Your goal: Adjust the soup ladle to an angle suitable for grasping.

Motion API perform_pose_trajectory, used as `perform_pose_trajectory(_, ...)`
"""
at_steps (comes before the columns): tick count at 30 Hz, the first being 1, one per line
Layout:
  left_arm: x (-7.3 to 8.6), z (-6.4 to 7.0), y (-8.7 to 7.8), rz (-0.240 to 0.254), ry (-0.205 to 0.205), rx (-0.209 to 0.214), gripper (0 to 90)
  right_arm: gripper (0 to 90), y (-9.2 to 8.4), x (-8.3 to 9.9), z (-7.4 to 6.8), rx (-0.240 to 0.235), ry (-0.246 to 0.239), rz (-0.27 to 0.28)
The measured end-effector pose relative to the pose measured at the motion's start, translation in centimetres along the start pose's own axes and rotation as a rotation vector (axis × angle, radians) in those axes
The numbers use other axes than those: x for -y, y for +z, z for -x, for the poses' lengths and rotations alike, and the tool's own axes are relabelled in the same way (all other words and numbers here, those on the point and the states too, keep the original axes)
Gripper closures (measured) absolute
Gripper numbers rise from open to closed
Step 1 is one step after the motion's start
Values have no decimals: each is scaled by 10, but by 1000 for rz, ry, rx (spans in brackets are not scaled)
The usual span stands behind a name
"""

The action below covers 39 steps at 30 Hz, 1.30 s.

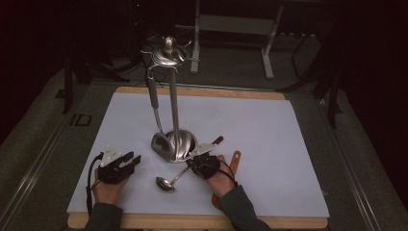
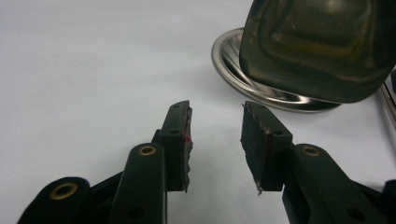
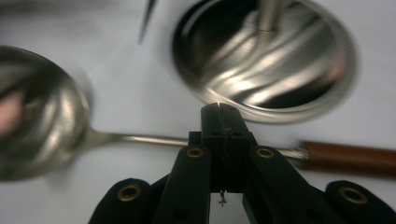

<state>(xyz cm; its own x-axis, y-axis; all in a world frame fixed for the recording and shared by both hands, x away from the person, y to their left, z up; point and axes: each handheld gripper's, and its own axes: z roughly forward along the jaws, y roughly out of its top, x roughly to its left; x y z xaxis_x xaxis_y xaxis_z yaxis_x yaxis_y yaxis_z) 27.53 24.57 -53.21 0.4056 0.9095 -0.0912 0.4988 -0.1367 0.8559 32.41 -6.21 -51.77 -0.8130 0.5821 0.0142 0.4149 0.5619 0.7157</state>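
The right gripper [image 3: 223, 122] is clamped on the ladle's [image 3: 42, 112] thin metal handle, near the stand's base [image 3: 299, 93]; the left gripper [image 2: 215, 140] rests with jaws apart on the surface [image 1: 269, 144].

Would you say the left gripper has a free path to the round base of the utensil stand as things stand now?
Probably yes: the left gripper is open, with bare white table between its jaws and the stand's base; the hanging utensil covers the far side.
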Motion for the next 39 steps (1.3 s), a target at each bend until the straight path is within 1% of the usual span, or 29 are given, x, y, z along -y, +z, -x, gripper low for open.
perform_pose_trajectory(1,0,0,0,0,0,0,630,900,4,-1,-6,-15,-6,-3)
perform_pose_trajectory(2,0,0,0,0,0,0,630,900,4,-1,-6,-15,-6,-3)
perform_pose_trajectory(3,0,0,0,-1,0,-1,630,900,7,-3,-13,-32,-11,-4)
perform_pose_trajectory(4,0,0,0,-1,0,-1,630,900,7,-3,-13,-32,-11,-4)
perform_pose_trajectory(5,0,0,0,-2,2,-1,630,900,9,-4,-17,-46,-16,-2)
perform_pose_trajectory(7,0,0,0,-1,3,-1,630,900,13,-8,-30,-65,-46,-5)
perform_pose_trajectory(8,0,0,0,-1,3,-1,629,900,13,-8,-30,-65,-46,-5)
perform_pose_trajectory(11,0,0,-1,0,2,-2,628,900,20,-11,-42,-85,-62,-18)
perform_pose_trajectory(14,0,0,-1,1,2,-3,628,900,23,-11,-46,-90,-68,-22)
perform_pose_trajectory(15,0,-1,-1,1,2,-2,628,900,26,-9,-48,-96,-71,-32)
perform_pose_trajectory(18,0,-1,-1,1,0,-2,627,900,28,-6,-50,-96,-77,-47)
perform_pose_trajectory(20,0,-1,-1,2,1,-3,627,900,25,-3,-50,-107,-76,-42)
perform_pose_trajectory(21,0,0,-1,2,-1,-3,623,900,20,-1,-50,-109,-91,-56)
perform_pose_trajectory(22,0,0,-1,2,-1,-3,623,900,20,-1,-50,-109,-91,-56)
perform_pose_trajectory(24,0,0,-1,2,1,-3,623,900,14,3,-50,-110,-98,-66)
perform_pose_trajectory(25,0,0,-1,1,2,-3,622,900,11,6,-49,-107,-115,-69)
perform_pose_trajectory(26,0,0,-1,1,2,-3,622,900,11,6,-49,-107,-115,-69)
perform_pose_trajectory(27,0,0,-1,0,0,-3,622,900,8,9,-48,-101,-117,-75)
perform_pose_trajectory(28,0,0,0,0,-1,-2,622,900,-3,18,-43,-101,-121,-89)
perform_pose_trajectory(29,0,0,0,0,-1,-2,622,900,-3,18,-43,-101,-121,-89)
perform_pose_trajectory(30,0,0,0,-5,2,-2,622,900,-12,25,-39,-100,-124,-95)
perform_pose_trajectory(32,0,1,0,-5,4,-1,622,900,-15,27,-38,-97,-120,-101)
perform_pose_trajectory(34,0,1,0,-6,4,-2,622,900,-28,39,-29,-91,-105,-110)
perform_pose_trajectory(36,0,1,1,-6,4,-1,622,900,-31,42,-27,-88,-97,-109)
perform_pose_trajectory(38,0,1,0,-7,4,0,622,900,-44,52,-19,-78,-90,-117)
perform_pose_trajectory(39,0,1,0,-7,4,0,622,900,-44,52,-19,-78,-90,-117)
